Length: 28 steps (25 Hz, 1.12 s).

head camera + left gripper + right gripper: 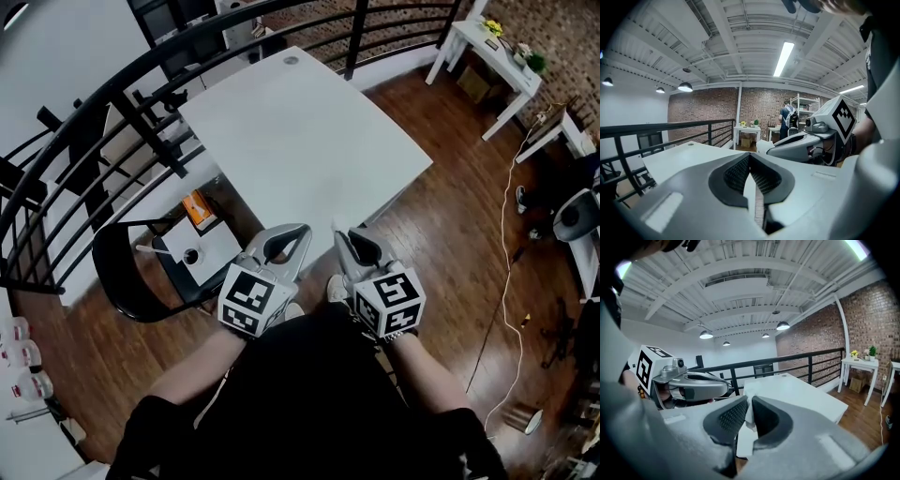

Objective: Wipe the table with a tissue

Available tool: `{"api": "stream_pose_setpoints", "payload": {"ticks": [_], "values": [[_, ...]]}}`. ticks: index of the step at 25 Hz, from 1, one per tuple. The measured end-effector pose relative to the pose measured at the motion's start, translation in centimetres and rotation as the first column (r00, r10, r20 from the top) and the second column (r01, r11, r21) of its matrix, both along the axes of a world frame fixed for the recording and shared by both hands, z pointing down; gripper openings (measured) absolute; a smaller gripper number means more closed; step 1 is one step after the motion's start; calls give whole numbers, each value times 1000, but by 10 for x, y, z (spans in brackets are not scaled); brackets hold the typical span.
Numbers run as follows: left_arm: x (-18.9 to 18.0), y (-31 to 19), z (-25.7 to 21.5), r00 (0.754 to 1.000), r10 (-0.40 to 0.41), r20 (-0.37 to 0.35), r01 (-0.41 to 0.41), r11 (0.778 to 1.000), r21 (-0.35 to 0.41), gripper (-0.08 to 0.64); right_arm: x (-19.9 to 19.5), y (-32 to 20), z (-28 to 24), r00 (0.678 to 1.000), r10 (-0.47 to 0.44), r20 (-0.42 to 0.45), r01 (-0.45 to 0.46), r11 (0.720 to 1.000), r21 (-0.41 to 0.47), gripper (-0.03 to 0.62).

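Note:
The white table (300, 141) stands ahead of me, and both grippers hover side by side at its near corner. My right gripper (339, 234) is shut on a white tissue (750, 416), which shows pinched between its dark ribbed pads and hangs a little below them. My left gripper (302, 229) is shut with its tips touching and nothing between them (750, 158). Each gripper view looks along the tabletop (797, 390) and catches the other gripper beside it, with the right gripper (806, 140) on the right in the left gripper view.
A black railing (141, 84) curves round the table's far and left sides. A black chair (131, 281) at the left holds a white box (197, 251). A white side table (487, 56) stands at the back right, a cable (511, 253) runs over the wooden floor, and a person (788, 119) stands far off.

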State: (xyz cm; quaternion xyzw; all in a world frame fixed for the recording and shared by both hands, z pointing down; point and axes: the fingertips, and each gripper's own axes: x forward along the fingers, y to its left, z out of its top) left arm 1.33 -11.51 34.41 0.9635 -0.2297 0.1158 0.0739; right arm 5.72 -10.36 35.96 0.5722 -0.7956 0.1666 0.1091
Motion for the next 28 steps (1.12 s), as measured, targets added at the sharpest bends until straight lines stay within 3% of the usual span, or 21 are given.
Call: {"api": "stream_pose_setpoints", "payload": {"ticks": [28], "values": [[18,-4,-5,1000,10,-4,-10,1000,10,12,16,-1,-4,1000,27,-13,-27,999,20,17]]}}
